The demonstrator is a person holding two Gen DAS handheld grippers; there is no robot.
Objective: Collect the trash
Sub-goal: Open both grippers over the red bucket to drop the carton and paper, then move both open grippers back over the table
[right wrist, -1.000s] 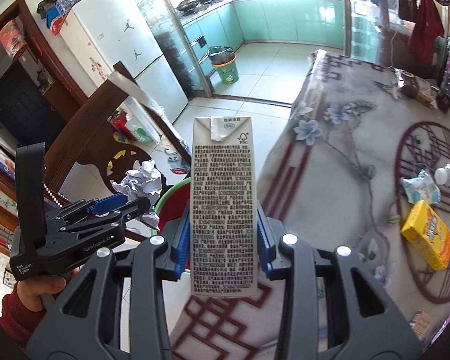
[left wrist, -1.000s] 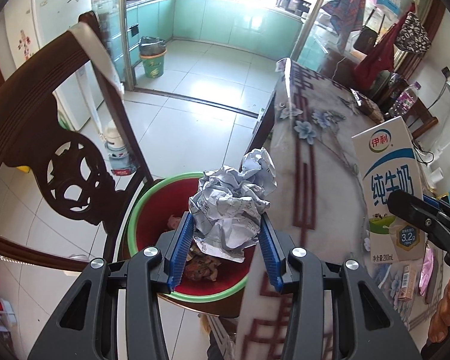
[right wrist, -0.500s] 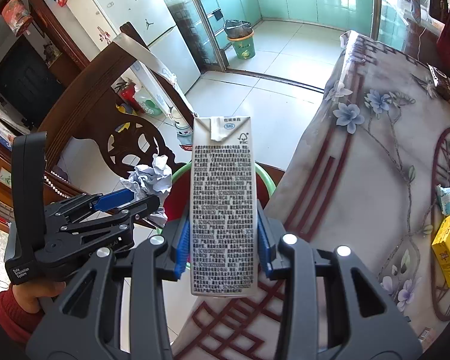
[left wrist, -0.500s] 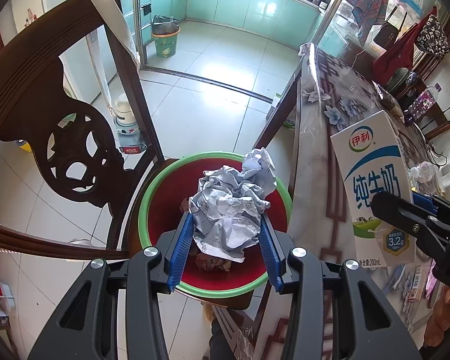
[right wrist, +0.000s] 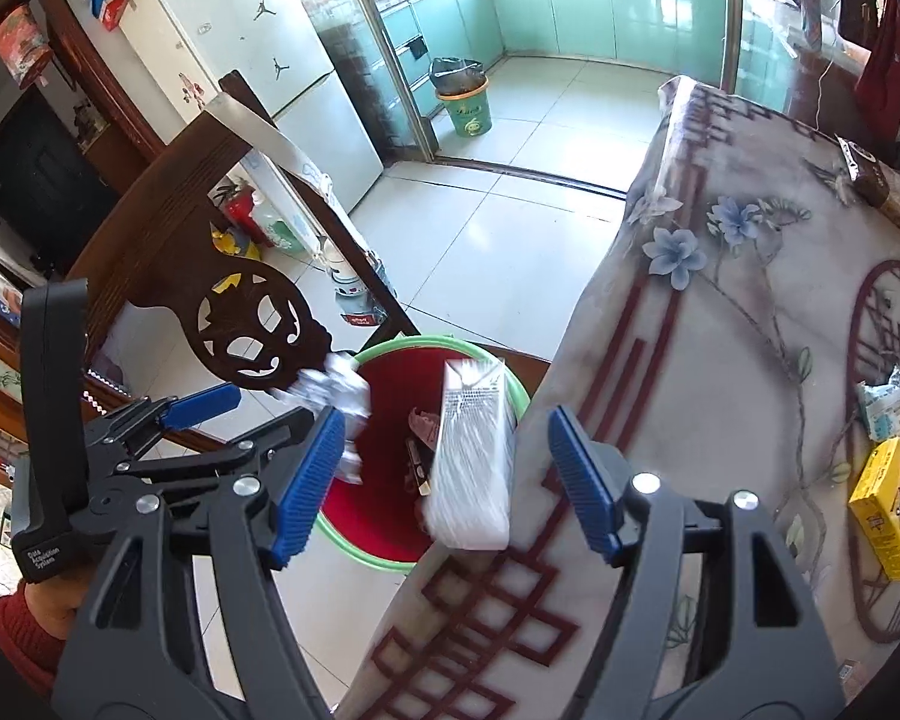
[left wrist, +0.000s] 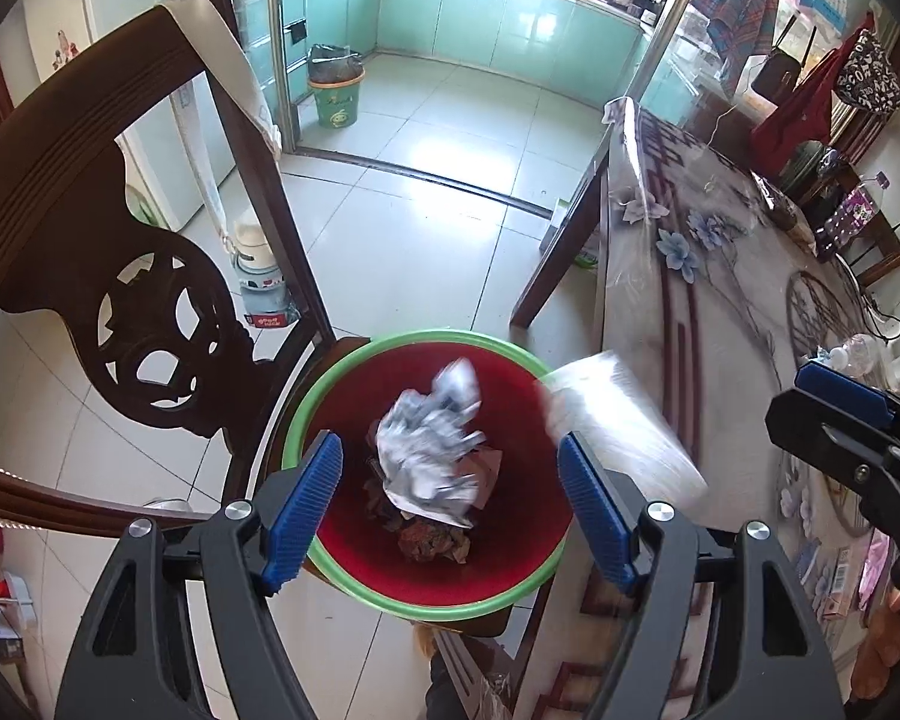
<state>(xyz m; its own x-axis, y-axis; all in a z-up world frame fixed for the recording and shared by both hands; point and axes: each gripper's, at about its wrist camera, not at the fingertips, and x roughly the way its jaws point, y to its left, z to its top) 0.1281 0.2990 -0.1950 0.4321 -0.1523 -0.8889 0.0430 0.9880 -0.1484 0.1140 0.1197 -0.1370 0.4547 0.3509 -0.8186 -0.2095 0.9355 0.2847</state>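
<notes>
Green-rimmed bin (left wrist: 354,585) beside table edge (right wrist: 576,324) | both claws opening, nothing gripped

My right gripper (right wrist: 444,483) has its jaws opening, and the milk carton (right wrist: 471,462) sits blurred between the blue pads without touching either, tilted over the red bin with the green rim (right wrist: 510,387). To the left I see my left gripper (right wrist: 258,414), jaws apart, with the crumpled paper (right wrist: 342,387) blurred just off its tips above the bin's edge. A yellow box (right wrist: 891,507) lies on the floral tablecloth (right wrist: 720,312).
</notes>
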